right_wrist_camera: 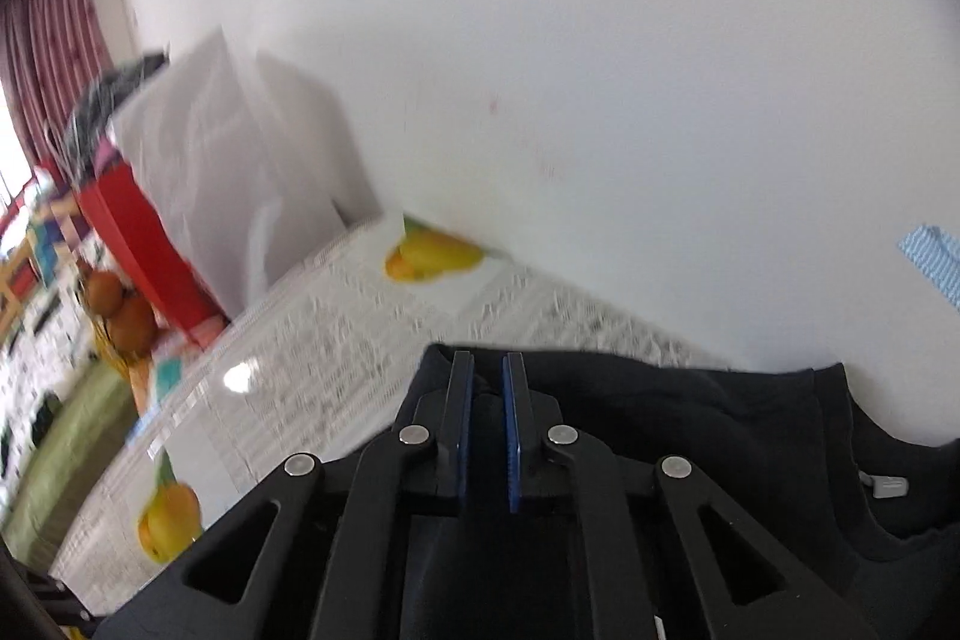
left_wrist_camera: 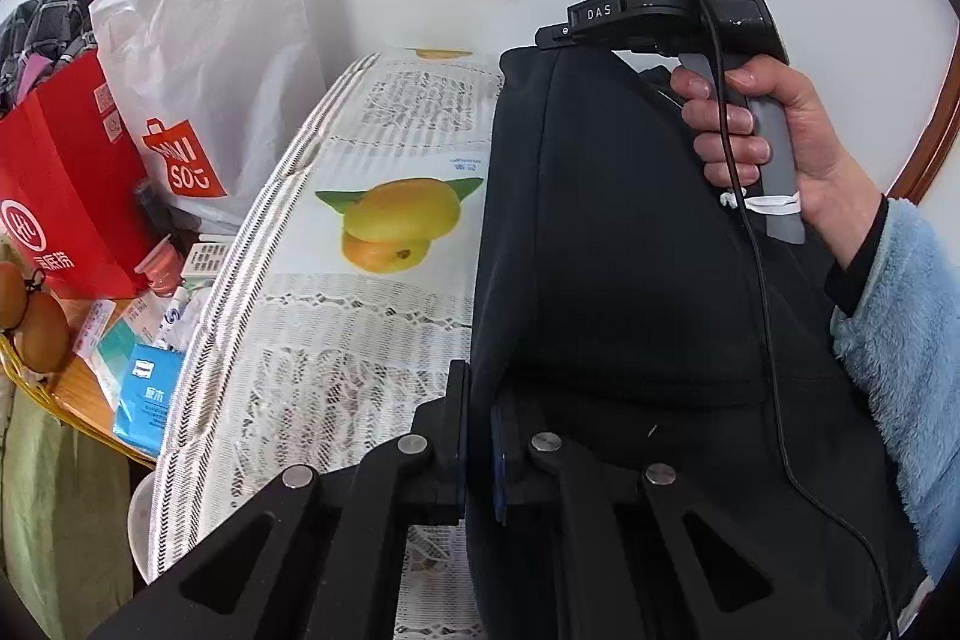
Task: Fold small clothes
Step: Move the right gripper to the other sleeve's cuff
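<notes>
Both grippers, left gripper (left_wrist_camera: 478,403) and right gripper (right_wrist_camera: 487,382), pinch dark garment (left_wrist_camera: 612,244)

Grippers: black angular two-finger gripper (left_wrist_camera: 478,436) with blue pads, silver round screws
Handle: grey, black cable, "DAS" label at 1 o'clock
Sleeve: fluffy light-blue fleece sleeve (left_wrist_camera: 900,352), black cuff

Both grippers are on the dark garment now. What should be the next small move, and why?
Probably lift both grippers together and carry the edge across to fold it. The left gripper is shut on the near edge of the dark garment, the right gripper on its far edge, and it lies flat on the tablecloth.
</notes>
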Demonstrator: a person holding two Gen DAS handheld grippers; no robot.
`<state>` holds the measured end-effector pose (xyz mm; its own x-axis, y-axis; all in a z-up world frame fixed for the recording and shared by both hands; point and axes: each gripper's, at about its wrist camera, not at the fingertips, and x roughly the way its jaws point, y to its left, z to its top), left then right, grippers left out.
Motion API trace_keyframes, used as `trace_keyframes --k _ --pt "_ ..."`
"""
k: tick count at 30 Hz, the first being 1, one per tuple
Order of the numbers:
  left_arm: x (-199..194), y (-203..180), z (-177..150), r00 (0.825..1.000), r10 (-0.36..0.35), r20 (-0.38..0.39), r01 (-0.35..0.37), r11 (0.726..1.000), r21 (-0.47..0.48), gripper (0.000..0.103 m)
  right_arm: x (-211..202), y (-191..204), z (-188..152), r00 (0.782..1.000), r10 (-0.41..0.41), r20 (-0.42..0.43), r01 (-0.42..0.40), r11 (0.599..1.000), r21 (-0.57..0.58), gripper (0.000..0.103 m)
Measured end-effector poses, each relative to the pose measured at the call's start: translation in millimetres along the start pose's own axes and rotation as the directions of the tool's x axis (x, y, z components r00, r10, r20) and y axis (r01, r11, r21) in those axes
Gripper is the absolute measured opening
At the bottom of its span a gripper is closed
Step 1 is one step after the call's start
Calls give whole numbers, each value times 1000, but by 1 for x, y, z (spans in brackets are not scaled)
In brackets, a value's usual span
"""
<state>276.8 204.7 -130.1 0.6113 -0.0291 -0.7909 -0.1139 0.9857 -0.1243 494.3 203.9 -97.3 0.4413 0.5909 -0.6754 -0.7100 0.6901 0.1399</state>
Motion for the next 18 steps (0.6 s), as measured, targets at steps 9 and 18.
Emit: trace_keyframes --k 9,18 --pt "8 2 1 1000 15 -16 -15 1000 -8 6 41 4 -7 996 -52 -67 53 998 13 12" --pt "1 -1 -2 999 16 -37 -17 1000 -14 29 -70 -50 -39 984 -178 -34 180 981 76 36"
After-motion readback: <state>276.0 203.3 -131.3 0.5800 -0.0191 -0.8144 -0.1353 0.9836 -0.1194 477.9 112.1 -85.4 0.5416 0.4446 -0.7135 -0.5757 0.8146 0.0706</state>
